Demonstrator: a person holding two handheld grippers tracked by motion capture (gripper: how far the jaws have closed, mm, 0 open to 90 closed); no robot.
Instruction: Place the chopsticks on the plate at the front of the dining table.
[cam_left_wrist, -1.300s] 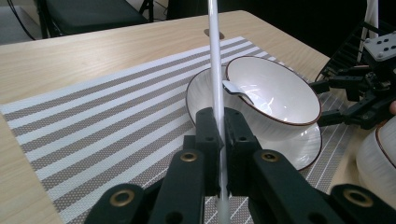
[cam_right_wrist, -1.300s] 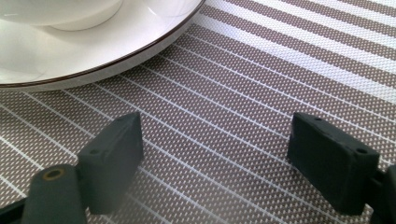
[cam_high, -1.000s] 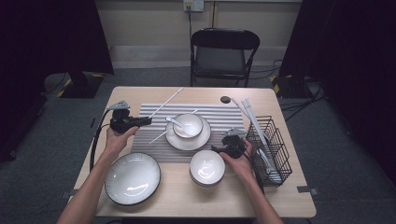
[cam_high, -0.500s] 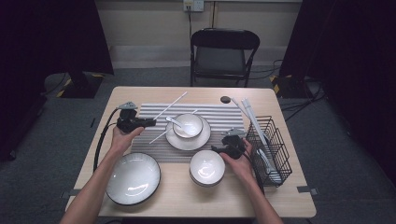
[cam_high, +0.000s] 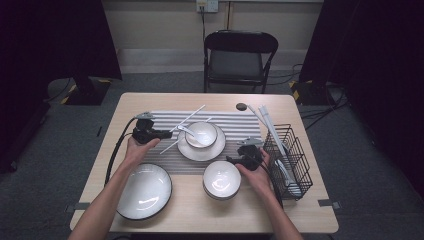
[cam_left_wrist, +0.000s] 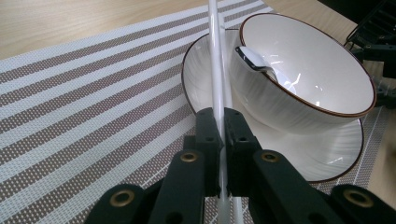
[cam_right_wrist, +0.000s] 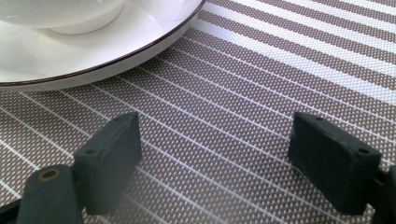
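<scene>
The chopsticks (cam_left_wrist: 215, 56) are a pair of slim, glossy white sticks, lying close side by side so that in the left gripper view they read almost as one long rod running up and away from the jaws. They pass just beside the small white bowl (cam_left_wrist: 303, 70) with its thin dark rim, over the edge of the white plate (cam_left_wrist: 201, 70) on which that bowl sits; a white spoon (cam_left_wrist: 254, 58) rests inside the bowl. In the high view the chopsticks (cam_high: 192, 116) slant from the left gripper up toward the far side of the striped placemat (cam_high: 235, 122). The left gripper (cam_high: 162, 134) is pinching the chopsticks near their lower part, its black jaws pressed together on them, and it points level across the mat toward the plate, with the left forearm reaching in from the bottom edge past a large shallow bowl (cam_high: 145, 191). The right gripper (cam_high: 231, 161) lies low over the mat with its jaws spread wide and nothing between them, just beside a second small bowl (cam_high: 221, 179) and near the black wire basket (cam_high: 295, 155)
</scene>
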